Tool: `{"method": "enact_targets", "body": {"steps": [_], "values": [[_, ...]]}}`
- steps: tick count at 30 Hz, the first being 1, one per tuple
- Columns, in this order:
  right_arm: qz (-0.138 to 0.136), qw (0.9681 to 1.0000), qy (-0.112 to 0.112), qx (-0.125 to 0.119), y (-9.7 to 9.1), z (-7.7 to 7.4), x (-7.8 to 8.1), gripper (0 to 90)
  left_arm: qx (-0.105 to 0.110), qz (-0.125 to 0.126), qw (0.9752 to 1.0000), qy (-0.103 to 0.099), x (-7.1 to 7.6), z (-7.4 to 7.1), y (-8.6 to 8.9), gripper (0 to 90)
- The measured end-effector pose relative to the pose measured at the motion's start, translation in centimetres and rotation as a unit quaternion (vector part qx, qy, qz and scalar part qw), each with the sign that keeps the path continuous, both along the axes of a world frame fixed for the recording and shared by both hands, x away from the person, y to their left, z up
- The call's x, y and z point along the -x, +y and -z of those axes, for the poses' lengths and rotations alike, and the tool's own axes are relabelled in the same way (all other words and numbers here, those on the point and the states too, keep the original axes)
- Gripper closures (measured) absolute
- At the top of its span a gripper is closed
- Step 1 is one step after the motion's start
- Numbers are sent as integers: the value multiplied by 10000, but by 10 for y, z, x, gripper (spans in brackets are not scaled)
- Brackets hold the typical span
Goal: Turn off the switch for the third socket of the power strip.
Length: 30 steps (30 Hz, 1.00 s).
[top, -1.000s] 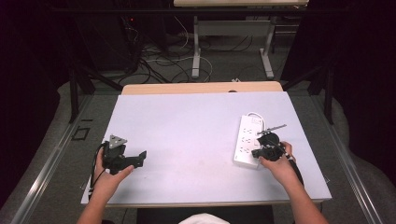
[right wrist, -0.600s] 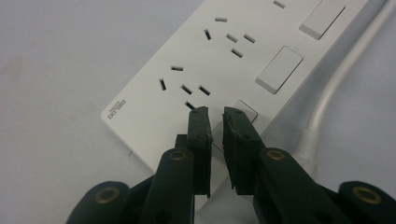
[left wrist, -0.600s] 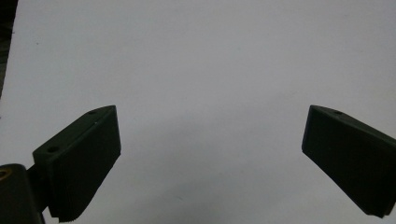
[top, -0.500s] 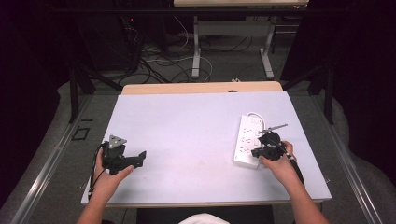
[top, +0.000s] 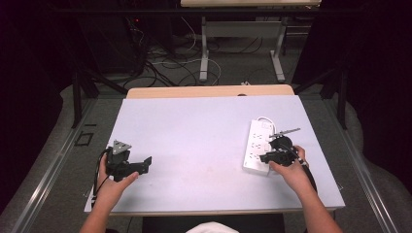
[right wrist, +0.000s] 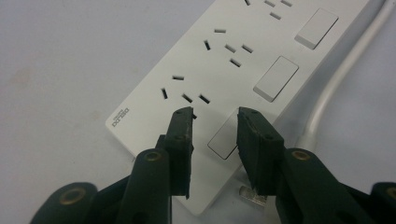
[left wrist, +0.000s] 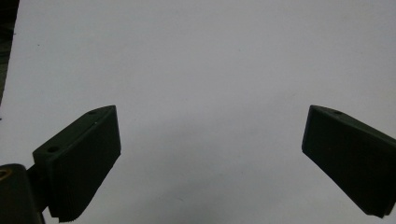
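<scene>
While the right gripper (top: 266, 158) hangs over the near end of the white power strip (top: 257, 144) at the right of centre in the high view, its jaws have just been opening and now stand a little apart with nothing pinched between them. In the right gripper view the right gripper (right wrist: 215, 116) points down at the power strip (right wrist: 243, 70), which lies flat on the table (right wrist: 60, 70); the jaw tips sit just above the nearest rocker switch (right wrist: 223, 138), straddling it without pressing. Two more switches (right wrist: 275, 78) run toward the upper right of that frame, beside rows of socket slots; whether any is on or off cannot be told. The strip's white cord (right wrist: 345, 70) curves off along its right edge. A small clear piece shows at the strip's near end, lower centre; what it is cannot be made out. The left gripper (top: 145, 162) rests at the lower left of the high view, well apart from the strip, jaws spread wide over bare table (left wrist: 210, 56), holding nothing. Judgement: the work seems to be on the nearest switch; with the jaws released over it, that press may be finished, and the other two switches look yet to be dealt with.
</scene>
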State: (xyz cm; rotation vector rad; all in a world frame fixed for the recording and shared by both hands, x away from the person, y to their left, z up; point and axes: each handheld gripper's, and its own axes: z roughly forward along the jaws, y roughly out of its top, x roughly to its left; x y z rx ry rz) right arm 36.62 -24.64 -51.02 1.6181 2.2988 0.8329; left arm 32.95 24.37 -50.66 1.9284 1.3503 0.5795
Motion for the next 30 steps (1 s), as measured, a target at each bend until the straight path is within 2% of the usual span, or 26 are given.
{"method": "enact_targets", "body": {"steps": [6,12,17,20,30], "values": [[-124,9999,-69,-32,3,-2,-1,604,-15,23,10000,10,0,0,0,44],[-175,9997,-181,74,3,-9,-2,556,3,9,10000,-28,0,0,0,44],[-274,9993,-237,108,3,-14,-3,497,-20,38,10000,62,0,-1,2,44],[-332,9989,-228,223,2,-17,-3,472,-9,28,10000,51,0,-1,2,44],[-401,9988,-243,144,-7,-24,-4,416,-64,66,9999,69,0,-2,3,44]]}}
